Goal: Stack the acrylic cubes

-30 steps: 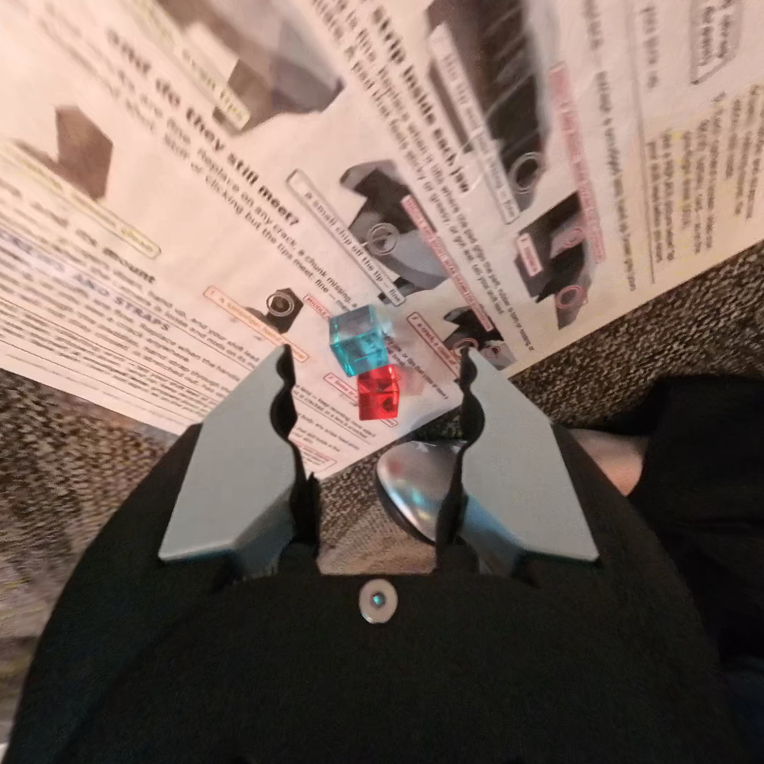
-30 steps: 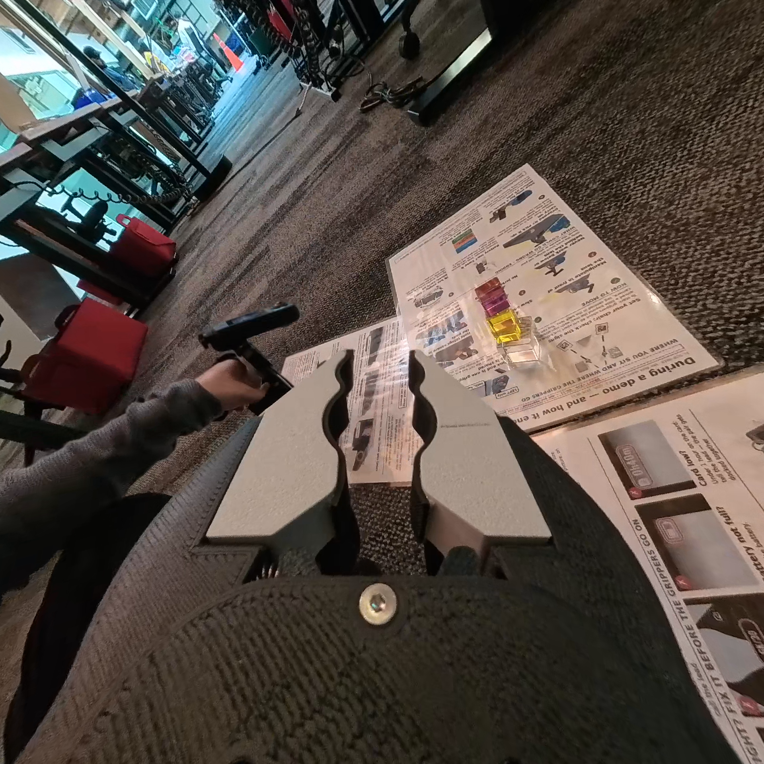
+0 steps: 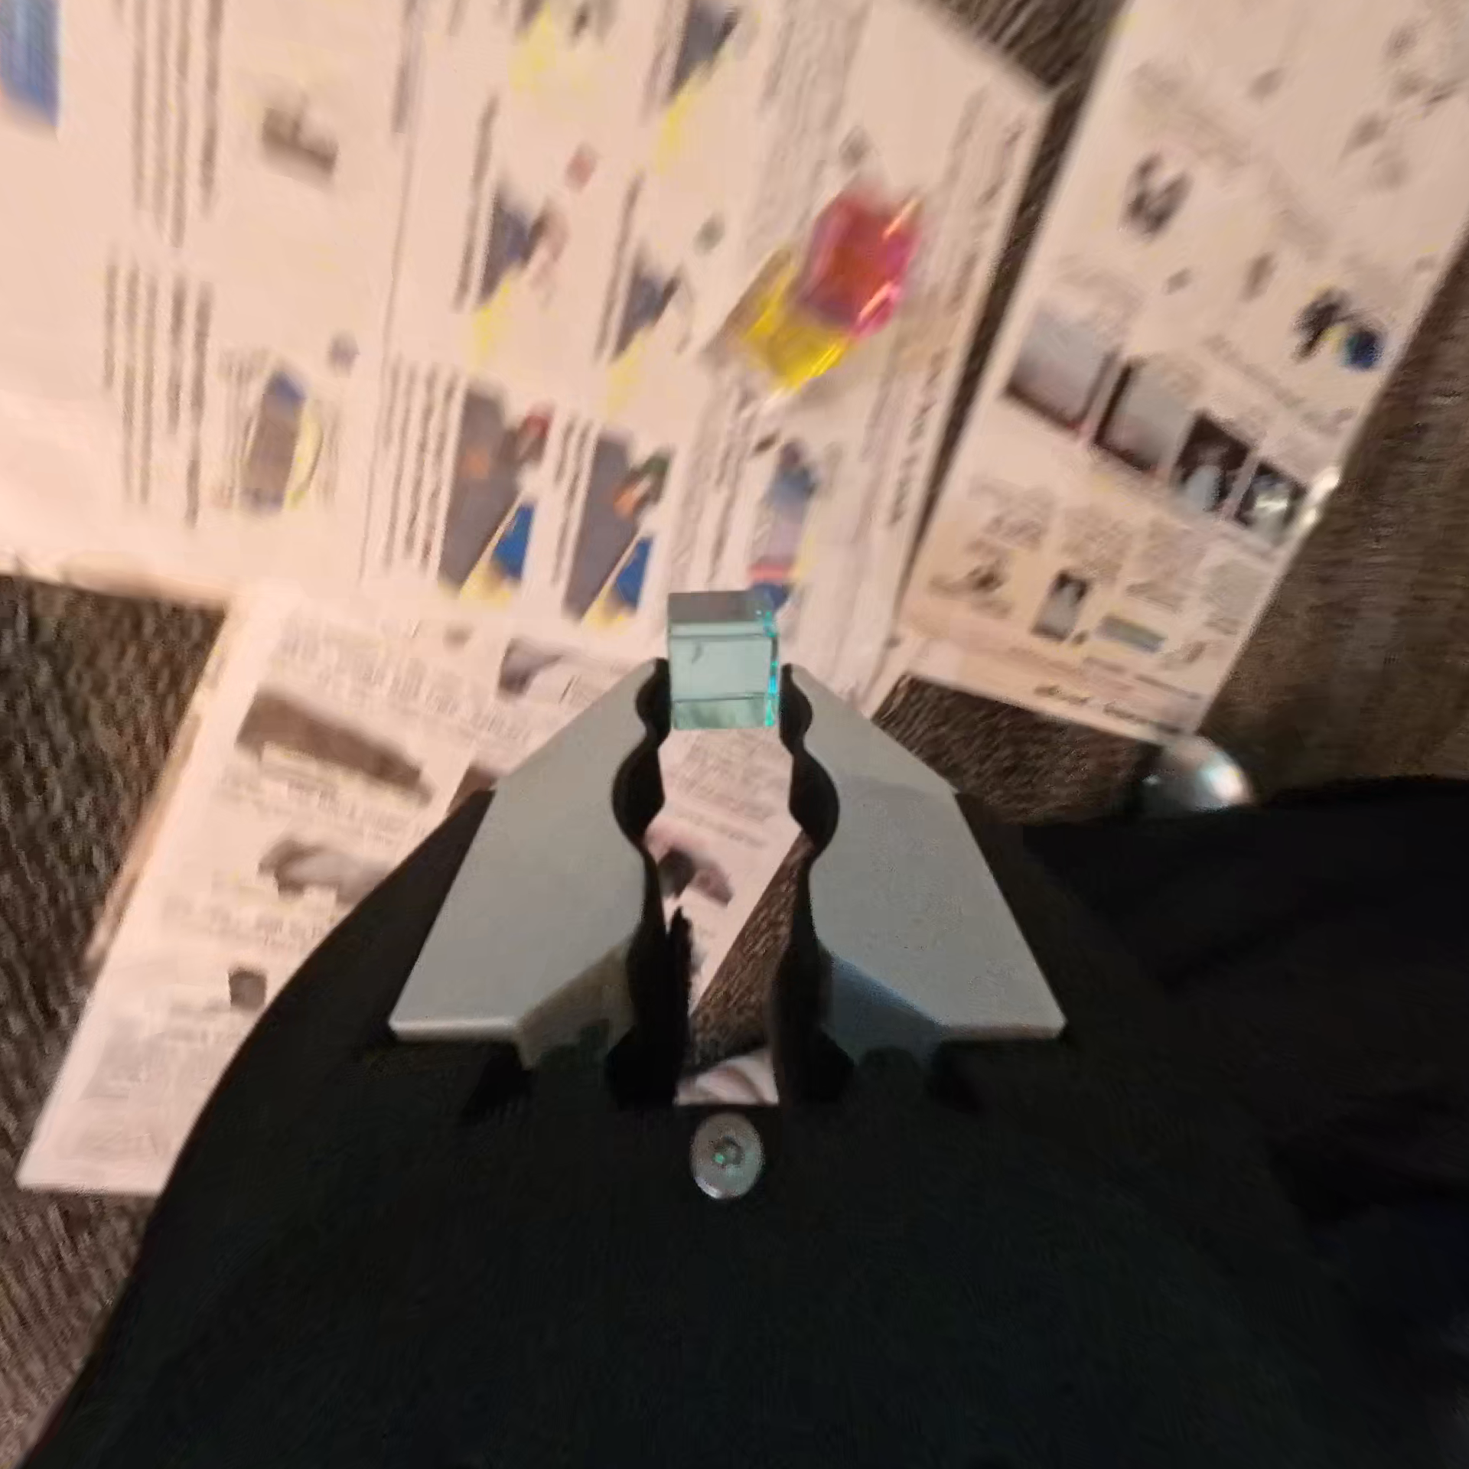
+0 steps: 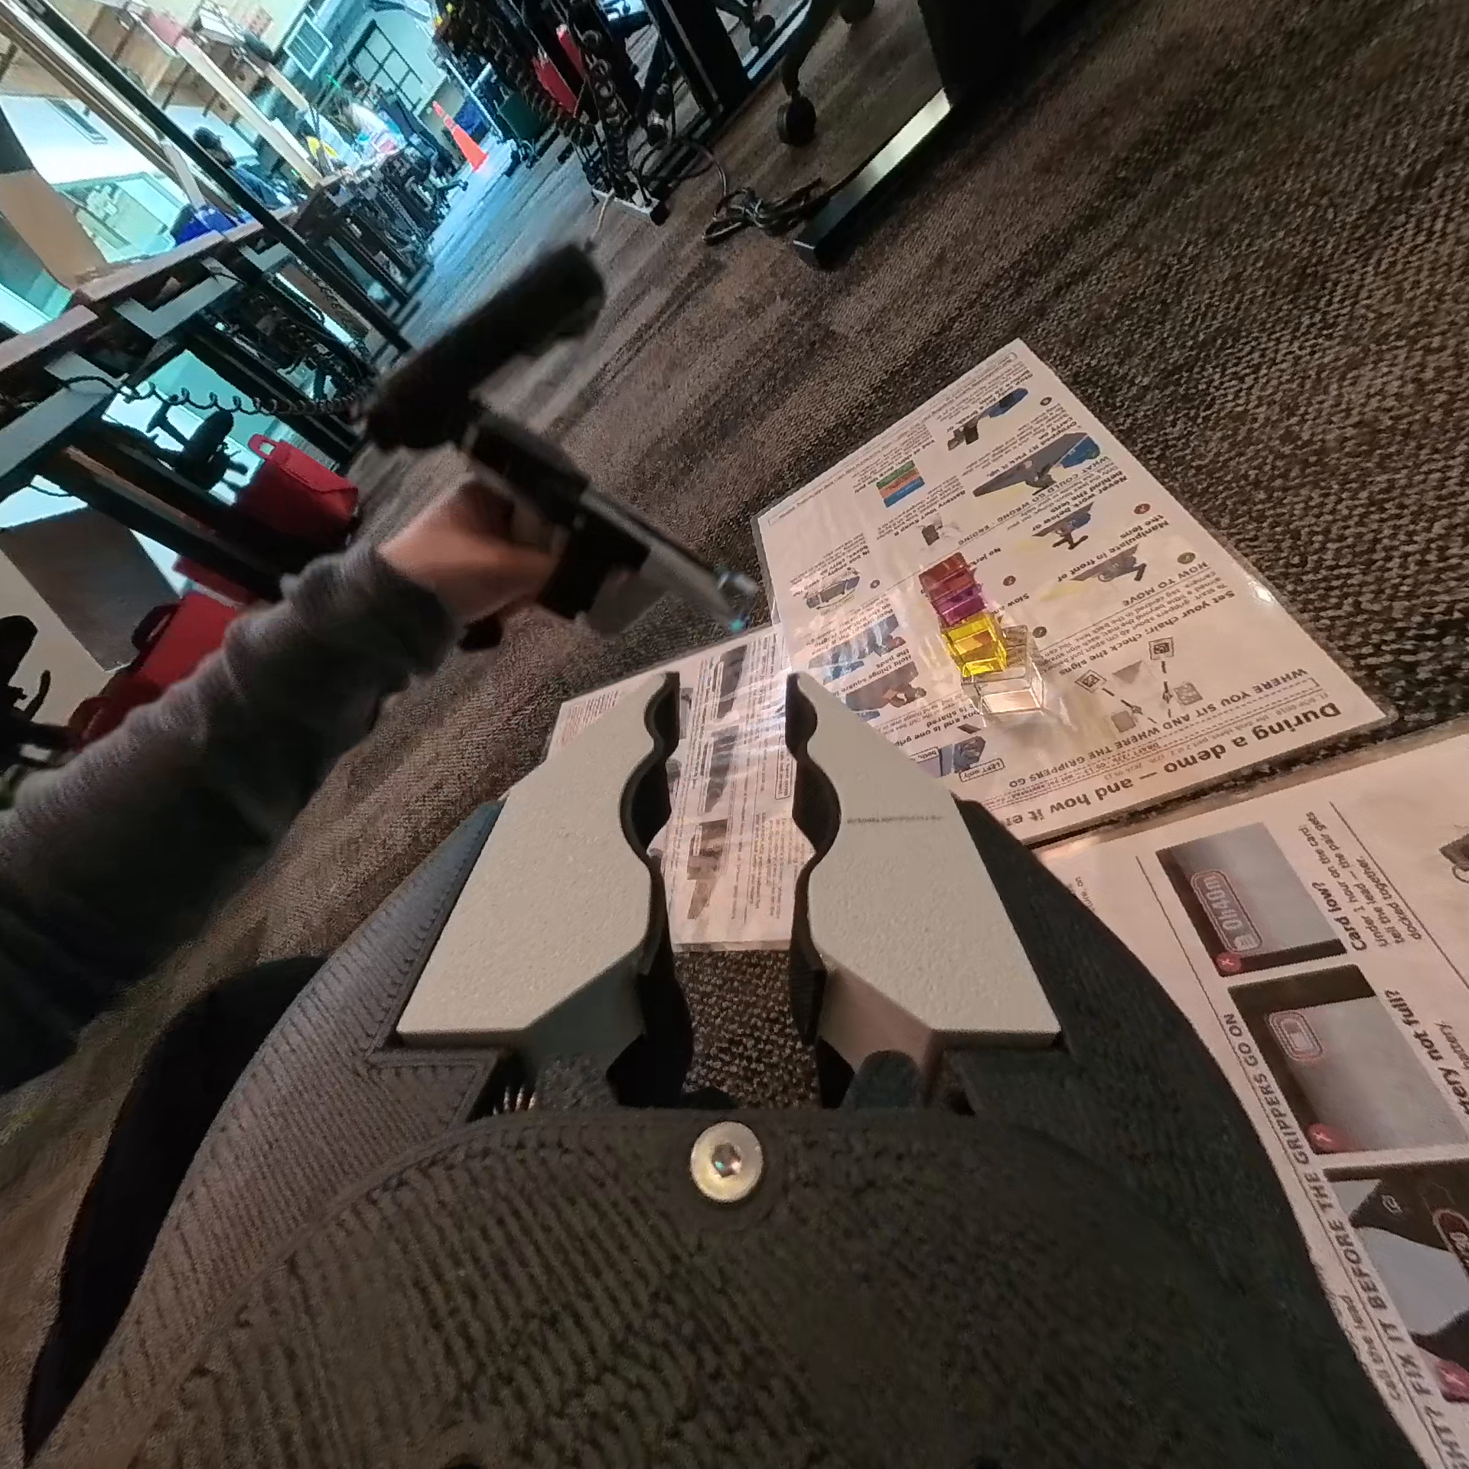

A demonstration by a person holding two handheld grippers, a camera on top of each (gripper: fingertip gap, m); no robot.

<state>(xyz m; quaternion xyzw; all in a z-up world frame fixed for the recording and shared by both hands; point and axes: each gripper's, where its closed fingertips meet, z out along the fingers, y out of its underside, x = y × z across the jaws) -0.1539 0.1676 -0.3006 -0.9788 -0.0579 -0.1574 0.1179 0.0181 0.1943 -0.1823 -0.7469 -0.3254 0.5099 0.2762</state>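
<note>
Lifted off the red block since a second back: pale teal cube (image 3: pixel 722 674), now pinched between the left tool's (image 3: pixel 722 699) fingertips. Seen only from the right wrist: person's hand (image 4: pixel 469 548) raising that tool above the carpet (image 4: pixel 1113 238), tip angled down. Right tool (image 4: pixel 731 699) parted, bare, low over laminated sheets (image 4: pixel 1240 660). Farther off, stack of coloured cubes (image 4: pixel 966 620).

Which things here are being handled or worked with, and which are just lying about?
In use: left gripper clamping a pale teal transparent cube; stack of coloured transparent cubes; right gripper, open, nothing between its fingers.

Lying about: laminated instruction sheets; carpet; red bags; desks.
</note>
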